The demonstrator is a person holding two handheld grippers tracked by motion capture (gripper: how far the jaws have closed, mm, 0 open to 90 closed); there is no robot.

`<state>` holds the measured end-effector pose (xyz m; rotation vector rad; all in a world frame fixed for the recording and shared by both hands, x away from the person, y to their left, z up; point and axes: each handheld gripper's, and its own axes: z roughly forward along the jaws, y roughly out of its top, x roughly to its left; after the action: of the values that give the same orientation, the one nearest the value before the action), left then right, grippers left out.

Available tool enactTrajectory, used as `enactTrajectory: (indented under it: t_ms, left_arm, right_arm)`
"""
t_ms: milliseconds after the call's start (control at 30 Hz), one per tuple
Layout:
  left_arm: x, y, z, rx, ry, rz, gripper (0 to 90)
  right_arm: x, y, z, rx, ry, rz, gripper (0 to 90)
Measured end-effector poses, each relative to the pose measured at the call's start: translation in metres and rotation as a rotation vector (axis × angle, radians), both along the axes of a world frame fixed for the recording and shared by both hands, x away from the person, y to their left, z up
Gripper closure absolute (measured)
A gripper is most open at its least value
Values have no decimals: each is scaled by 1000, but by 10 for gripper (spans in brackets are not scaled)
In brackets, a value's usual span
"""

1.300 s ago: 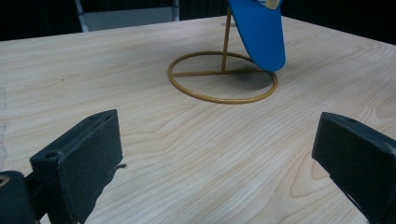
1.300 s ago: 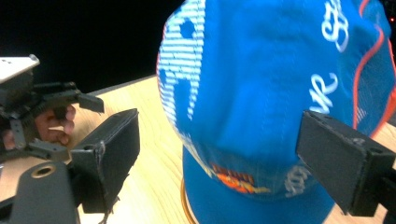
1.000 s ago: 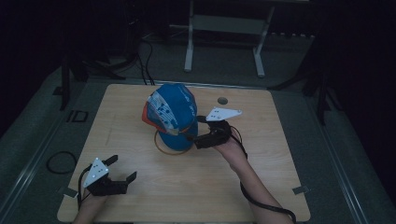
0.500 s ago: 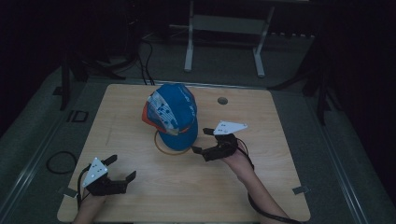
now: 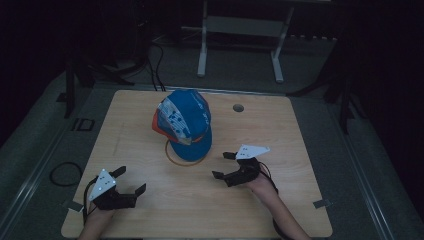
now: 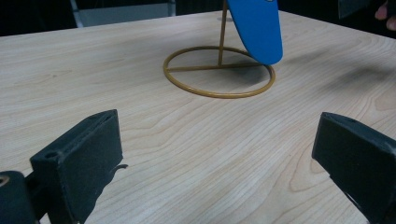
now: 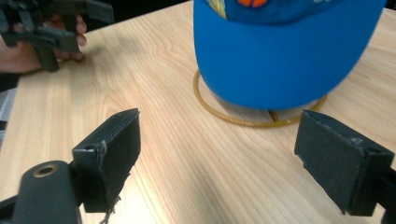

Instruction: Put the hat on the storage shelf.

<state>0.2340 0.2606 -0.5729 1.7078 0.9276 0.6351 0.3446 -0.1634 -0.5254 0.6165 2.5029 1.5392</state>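
A blue cap (image 5: 183,121) with an orange and white patterned side hangs on a gold wire stand (image 5: 176,158) at the middle of the wooden table (image 5: 150,210). My right gripper (image 5: 222,165) stands open just right of the stand, apart from the cap. In the right gripper view the cap's brim (image 7: 280,60) and the stand's ring (image 7: 233,119) lie ahead of the open gripper (image 7: 217,149). My left gripper (image 5: 131,179) stands open near the front left edge. In the left gripper view the ring (image 6: 218,72) and the brim's tip (image 6: 259,32) lie beyond the open gripper (image 6: 215,144).
A round cable hole (image 5: 238,107) sits in the table at the back right. A white metal frame (image 5: 240,30) stands on the floor behind the table. A cable loop (image 5: 65,173) lies on the floor at the left.
My right gripper has drawn back from the cap's brim toward the person and now sits lower right of the stand. The cap stays on the stand. The left gripper has not moved.
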Motion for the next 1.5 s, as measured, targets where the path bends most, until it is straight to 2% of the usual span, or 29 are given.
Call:
enactTrajectory:
  t_ms: [100,433,533,733,833,1100,1233,1400,1500]
  left_arm:
    - [0,0,0,-1,3,0,22]
    - [-1,0,0,7,0,-1,21]
    - [-1,0,0,9,-2,6,21]
    - [-2,0,0,9,-6,4,22]
    - [-2,0,0,11,-4,3,21]
    - [-2,1,0,12,-4,7,21]
    - [-2,2,0,11,-2,4,22]
    - [-3,3,0,5,2,0,21]
    - [-3,3,0,2,2,1,22]
  right_arm:
    - [-1,-7,-10,-8,14,-17,144]
    - [-6,-23,-26,-30,8,-57,144]
    - [-11,-32,-31,-41,-7,-63,143]
    - [-15,-44,-33,-35,-3,-81,143]
    - [-20,-52,-34,-55,-8,-94,143]
    - [-31,-62,-34,-58,-18,-95,143]
    - [-30,-68,-34,-60,-15,-102,143]
    - [-27,-77,-34,-95,-36,-130,143]
    - [-25,-80,-35,-84,-27,-151,143]
